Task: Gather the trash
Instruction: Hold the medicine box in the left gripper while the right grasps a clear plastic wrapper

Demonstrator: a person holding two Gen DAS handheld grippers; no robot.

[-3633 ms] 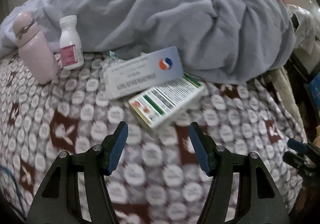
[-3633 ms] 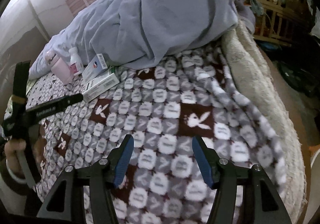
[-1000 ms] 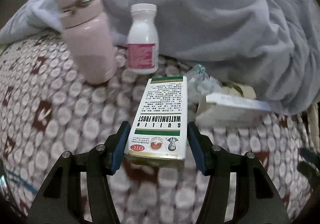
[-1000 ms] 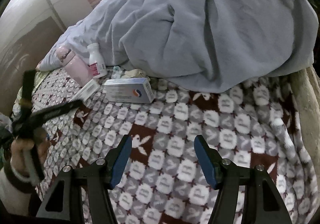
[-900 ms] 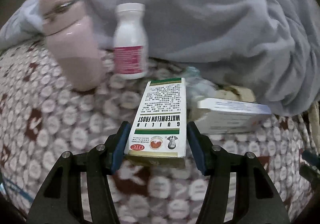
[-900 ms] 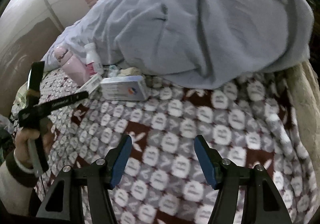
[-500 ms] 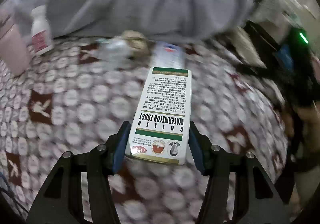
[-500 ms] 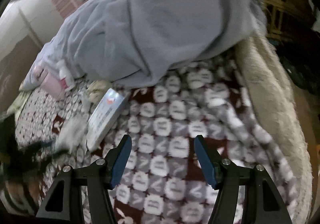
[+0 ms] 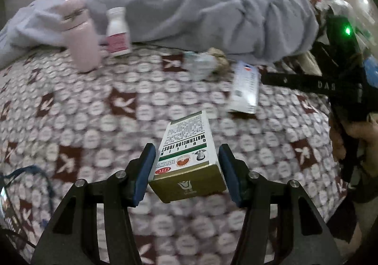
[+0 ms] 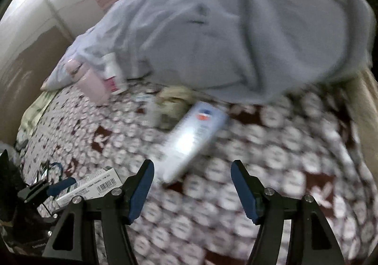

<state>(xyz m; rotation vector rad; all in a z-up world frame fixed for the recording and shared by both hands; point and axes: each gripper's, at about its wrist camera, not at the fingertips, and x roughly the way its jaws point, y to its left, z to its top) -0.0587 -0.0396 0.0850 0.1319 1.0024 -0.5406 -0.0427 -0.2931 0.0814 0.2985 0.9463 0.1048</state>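
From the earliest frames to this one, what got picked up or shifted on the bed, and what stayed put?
The left gripper took the green-and-white box off the patterned blanket and holds it lifted, jaws shut on its sides. The white-and-blue box it leaned on now lies turned. The right gripper, open, moved toward it. The pink flask, pill bottle and grey duvet stayed.

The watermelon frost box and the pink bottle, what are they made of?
The watermelon frost box, held in the left gripper, looks like thin printed cardboard: sharp folded edges, flat printed faces, a slightly shiny gold end flap. The pink bottle standing on the patterned blanket has a smooth matte pink coat; it could be painted metal or plastic, since blur hides the detail.
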